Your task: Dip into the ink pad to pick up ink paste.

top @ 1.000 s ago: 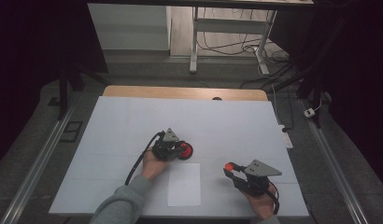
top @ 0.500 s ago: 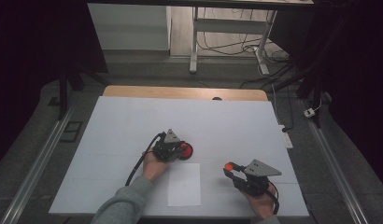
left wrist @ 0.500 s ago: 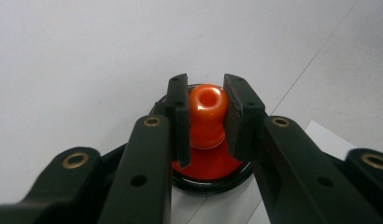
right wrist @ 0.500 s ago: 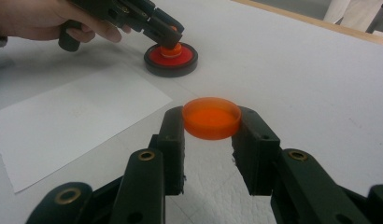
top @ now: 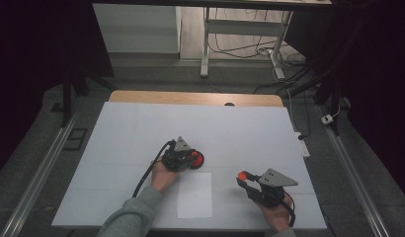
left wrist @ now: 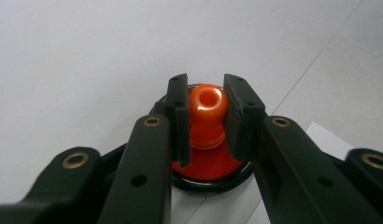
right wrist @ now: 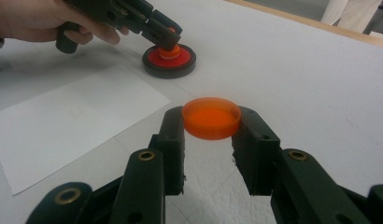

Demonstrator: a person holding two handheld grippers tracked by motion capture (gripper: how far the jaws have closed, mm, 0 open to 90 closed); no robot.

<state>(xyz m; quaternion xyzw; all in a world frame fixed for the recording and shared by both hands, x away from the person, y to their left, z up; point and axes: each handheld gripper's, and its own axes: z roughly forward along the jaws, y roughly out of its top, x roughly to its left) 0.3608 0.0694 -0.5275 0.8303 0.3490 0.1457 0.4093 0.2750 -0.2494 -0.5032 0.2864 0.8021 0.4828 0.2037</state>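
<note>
A round black-rimmed base with a red top [top: 196, 159] sits mid-table on the white mat. An orange knob [left wrist: 207, 103] stands upright in its centre. My left gripper [top: 189, 159] is shut on that knob, one pad on each side [left wrist: 206, 116]. The same base [right wrist: 169, 60] and the left gripper [right wrist: 167, 38] appear far off in the right gripper view. My right gripper [top: 243, 177], near the front right of the mat, is shut on a flat orange translucent disc [right wrist: 211, 116] and holds it level just above the mat [right wrist: 211, 122].
A white sheet of paper [top: 194, 194] lies between the two hands near the front edge. The mat [top: 200, 126] covers a wooden table whose far edge [top: 195, 98] shows. A power strip [top: 303, 146] lies off the right side. Metal rails [top: 40, 175] flank the table.
</note>
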